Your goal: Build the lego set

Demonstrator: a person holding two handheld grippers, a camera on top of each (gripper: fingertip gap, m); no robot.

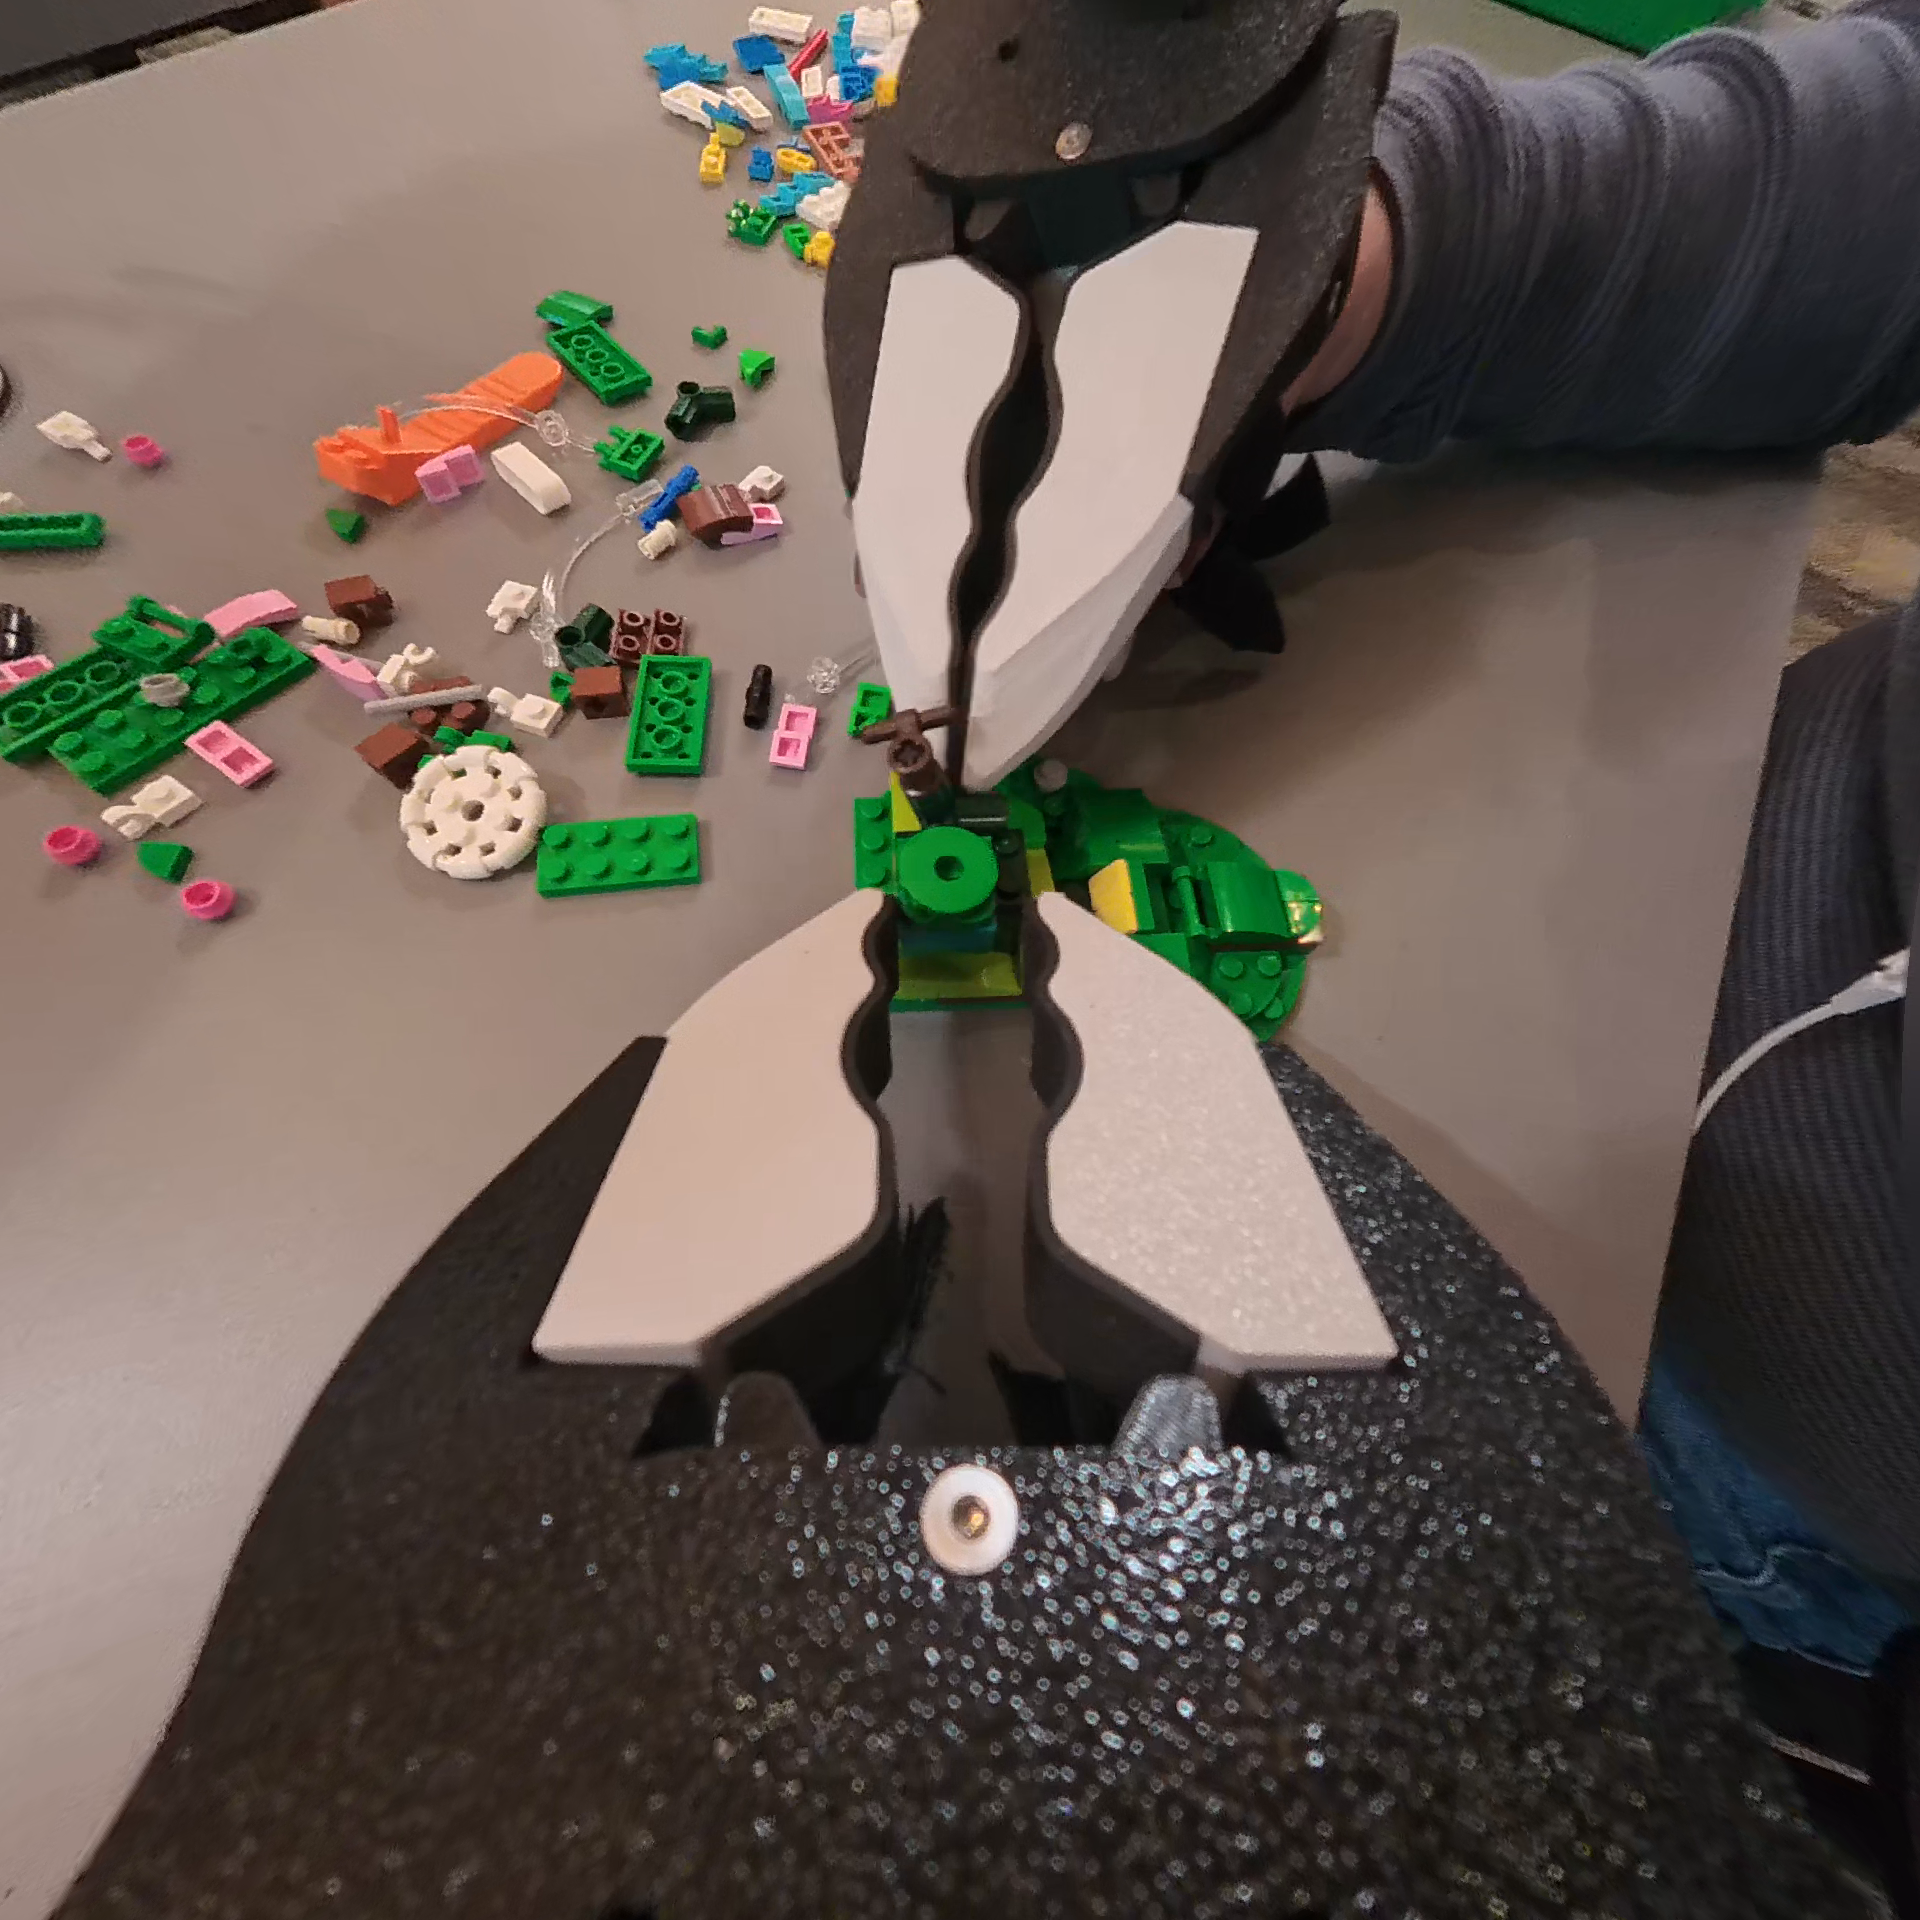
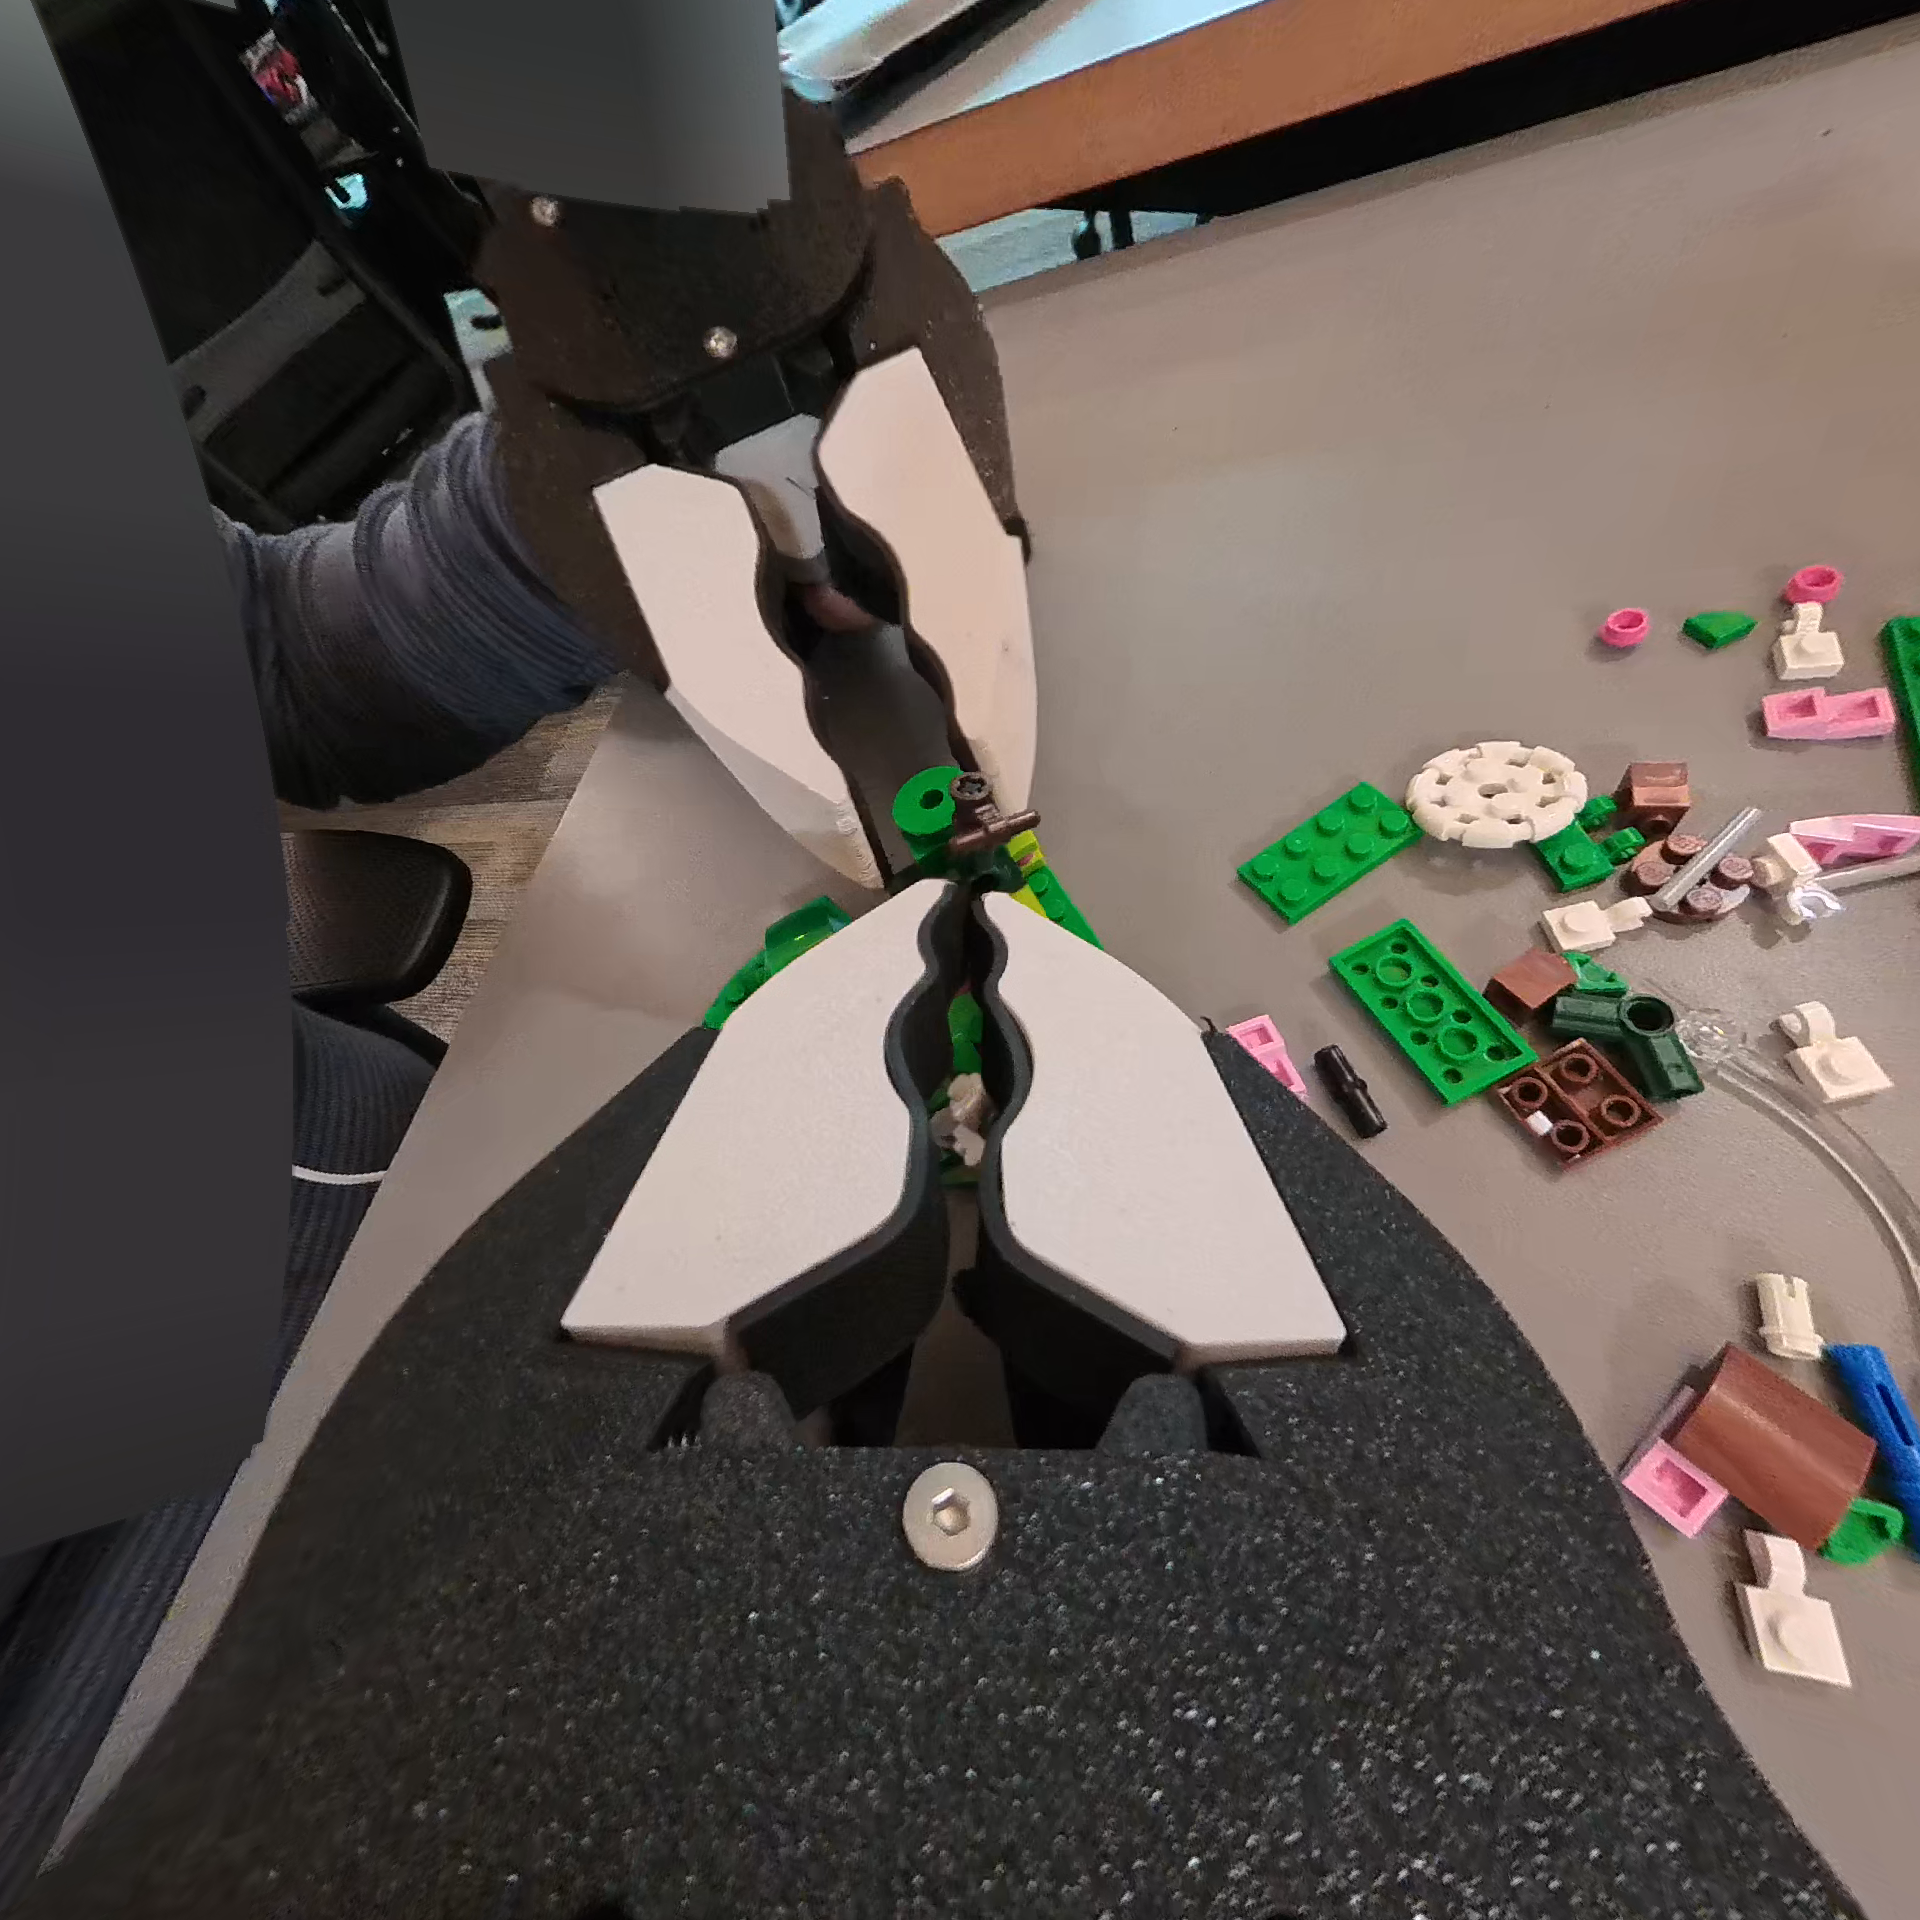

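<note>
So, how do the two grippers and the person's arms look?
Both the left gripper and the right gripper have rough, speckled black bodies with a centre screw, plus pale grey fingers lined with wavy black pads. The person wears a ribbed blue-grey sleeve.

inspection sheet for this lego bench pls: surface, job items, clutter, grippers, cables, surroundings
Surface: grey table, bare where no bricks lie.
Job's things: green build near the table's edge; small brown cross-shaped piece above it.
Clutter: loose bricks spread left of the build, including a white round gear-like piece, an orange piece and green plates; a second mixed pile lies farther back.
Grippers: left gripper partly closed around the build's stack; right gripper shut on the brown piece.
Cables: thin white cord on the person's clothing.
Surroundings: person's sleeve, wooden table edge, dark chair.
</note>
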